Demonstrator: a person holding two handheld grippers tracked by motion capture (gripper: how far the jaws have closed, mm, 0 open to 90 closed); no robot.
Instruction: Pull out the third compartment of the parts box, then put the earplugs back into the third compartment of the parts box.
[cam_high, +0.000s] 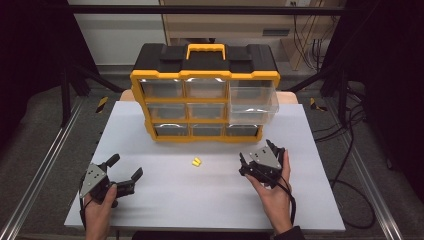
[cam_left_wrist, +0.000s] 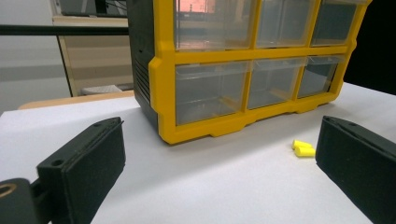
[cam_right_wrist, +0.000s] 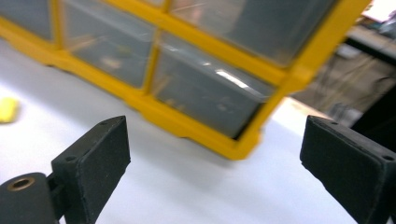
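A yellow and black drawer cabinet (cam_high: 205, 90) stands at the back of the white table (cam_high: 165, 195), its top right clear drawer (cam_high: 252, 100) pulled out. Two small yellow earplugs (cam_high: 196, 161) lie in front of it, also seen past my left jaws as earplugs (cam_left_wrist: 302, 148). My left gripper (cam_high: 125, 167) is open near the front left, well left of the earplugs. My right gripper (cam_high: 256, 150) is open at the front right, facing the cabinet's lower right drawers (cam_right_wrist: 205, 100). Nothing sits between either pair of jaws.
Metal rails (cam_high: 40, 170) run along both sides of the table. Cables (cam_high: 350, 150) trail over the floor at the right. A wooden cupboard (cam_high: 240, 25) stands behind the cabinet.
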